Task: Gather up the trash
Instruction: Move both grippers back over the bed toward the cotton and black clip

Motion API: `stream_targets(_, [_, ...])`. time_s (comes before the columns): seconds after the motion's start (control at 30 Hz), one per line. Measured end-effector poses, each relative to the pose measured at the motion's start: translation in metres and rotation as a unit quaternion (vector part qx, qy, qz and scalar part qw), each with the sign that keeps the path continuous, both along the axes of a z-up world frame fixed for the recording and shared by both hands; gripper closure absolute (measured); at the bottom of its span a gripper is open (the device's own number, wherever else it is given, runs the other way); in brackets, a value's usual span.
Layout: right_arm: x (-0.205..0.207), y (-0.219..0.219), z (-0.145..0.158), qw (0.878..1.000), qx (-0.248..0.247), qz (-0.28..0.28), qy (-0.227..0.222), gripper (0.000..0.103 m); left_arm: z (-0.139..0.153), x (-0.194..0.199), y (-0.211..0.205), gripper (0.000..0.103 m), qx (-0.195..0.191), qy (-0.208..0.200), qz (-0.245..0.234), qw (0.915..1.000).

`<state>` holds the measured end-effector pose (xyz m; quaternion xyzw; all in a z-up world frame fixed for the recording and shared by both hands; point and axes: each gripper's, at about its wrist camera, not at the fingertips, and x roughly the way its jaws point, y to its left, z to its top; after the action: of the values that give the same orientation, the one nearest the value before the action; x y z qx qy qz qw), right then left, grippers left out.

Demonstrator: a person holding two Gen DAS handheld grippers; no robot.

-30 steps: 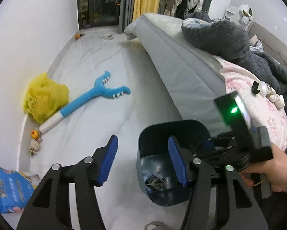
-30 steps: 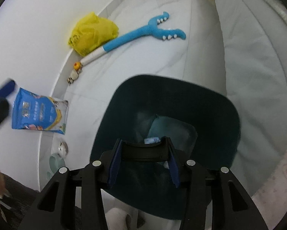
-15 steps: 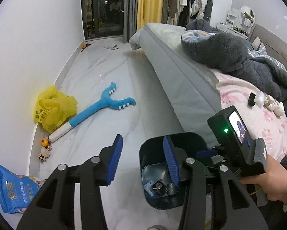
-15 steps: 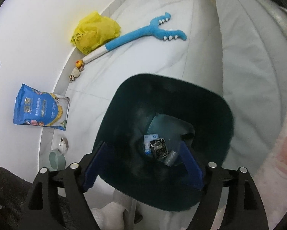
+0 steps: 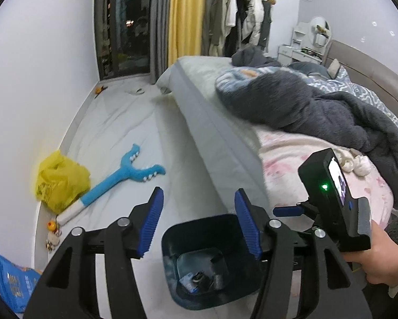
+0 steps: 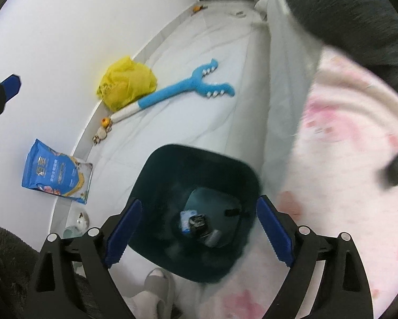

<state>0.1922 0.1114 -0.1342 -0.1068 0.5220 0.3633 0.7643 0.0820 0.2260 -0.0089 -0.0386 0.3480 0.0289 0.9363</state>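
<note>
1. Right gripper (image 6: 199, 235): jaws spread wide, just been opening, nothing between the pads; poised straight above the dark teal trash bin (image 6: 156, 175), so likely right after a drop.
2. Left gripper (image 5: 199, 224): jaws parted, just been opening wider, empty; pointed past the bin toward the floor (image 5: 135, 122), probably free for the next pick.
3. Trash in the bin bottom (image 6: 196, 222): small blue-white wrapper, dark crumpled piece, greyish bit; exact items too small and dim to name.
4. Bin on the floor, tight against the bed side (image 5: 215, 133); handy for clearing items off the bed.
5. Person's hand (image 5: 385, 260) wrapped round the right gripper's handle, green light lit on its housing.
6. Possible remaining pickups, judged only: yellow plastic bag (image 6: 126, 82) against the wall, blue snack pouch (image 6: 56, 171) flat by the wall, small black object (image 6: 397, 167) on the pink sheet, blurred, identity unclear.
7. Blue plush toy (image 6: 183, 87) on the floor, handle end near the yellow bag; likely a toy, not trash.
8. Small trinkets by the toy's handle end (image 6: 103, 130): too small to identify.
9. Hard to read: right view motion-blurred along the bed; near bin rim hidden behind fingers; pale shoe or slipper (image 6: 156, 292) cut off at bottom edge.
</note>
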Motion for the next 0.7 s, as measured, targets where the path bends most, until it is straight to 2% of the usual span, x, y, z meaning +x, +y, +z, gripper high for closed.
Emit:
stream_targets(0.13, [0.004,-0.027,0.017,1.0,0.014,-0.012,-0.024,0.014,0.015,0.006,-0.021,0.026,0.014,-0.026,-0.01,0.9995])
stream_targets(0.27, [0.009,-0.053,0.033,0.998,0.027,-0.028,-0.048,0.014,0.022,0.016,-0.039,0.026,0.002,-0.034,-0.029,0.999])
stream_targets(0.47, [0.015,-0.089,0.055,0.994,0.041,-0.05,-0.09,0.013,0.023,0.032,-0.069,0.023,0.004,-0.039,-0.059,0.9975])
stream_targets(0.7, [0.028,-0.135,0.066,0.988,0.05,-0.095,-0.11,0.012,0.013,0.048,-0.1,0.022,0.01,-0.027,-0.09,0.9955])
